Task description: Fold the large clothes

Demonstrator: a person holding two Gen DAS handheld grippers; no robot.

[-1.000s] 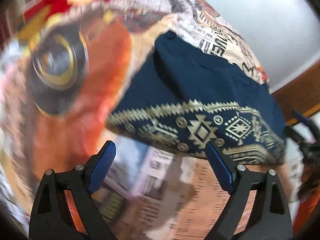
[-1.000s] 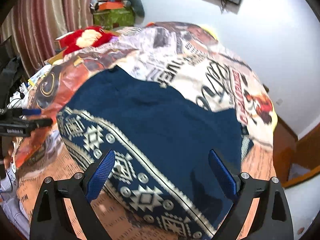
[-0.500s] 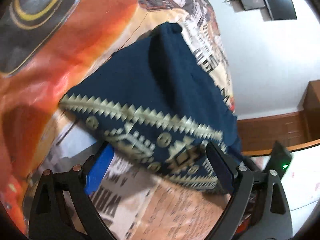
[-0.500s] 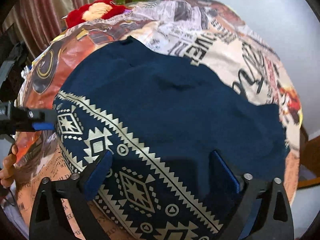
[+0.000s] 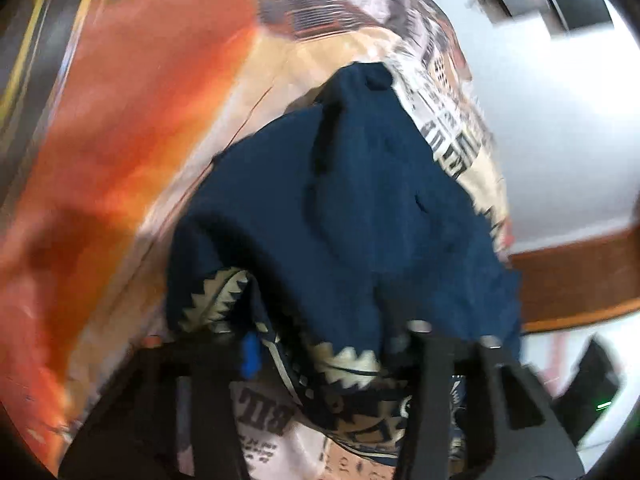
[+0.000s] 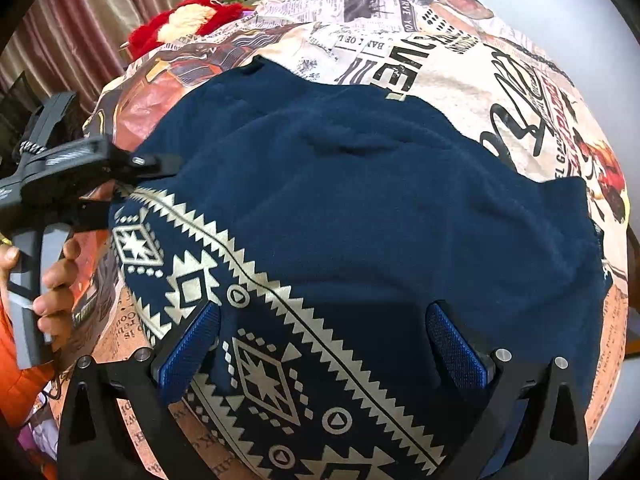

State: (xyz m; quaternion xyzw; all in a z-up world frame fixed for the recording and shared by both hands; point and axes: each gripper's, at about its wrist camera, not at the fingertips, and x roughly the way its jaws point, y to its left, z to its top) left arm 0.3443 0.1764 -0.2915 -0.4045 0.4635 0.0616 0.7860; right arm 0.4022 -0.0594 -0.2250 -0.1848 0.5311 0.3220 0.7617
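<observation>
The left tongs (image 5: 320,344) are closing on the patterned border at the left end of the navy garment (image 6: 360,208), and cloth is bunching up between the two fingers; the left wrist view is too blurred to show whether the pads are pressing it yet. In the right wrist view those same tongs are reaching in from the left edge to that corner, with a hand (image 6: 52,280) gripping their handle below. The garment is lying spread across the printed bedspread (image 6: 500,80) on the bed, its plain navy body stretching ahead of both tongs and its cream geometric band (image 6: 256,264) running along the near edge. The right tongs (image 6: 320,344) are standing fully open directly over that band, one blue pad to each side of it, holding nothing; whether the pads are touching the cloth cannot be told. Judging by how it is wrinkling and heaping at the left corner, the fabric is soft, limp and fairly thick, probably fleece-like, light enough to lift from two points yet prone to sagging between them. The banded hem is likely the firmest line to pinch: take one hold at each end of it, gathering every layer, since a shallow bite on such pliant cloth may slip. A red plush toy (image 6: 188,24) is sitting beyond the garment, well apart from both tongs.
</observation>
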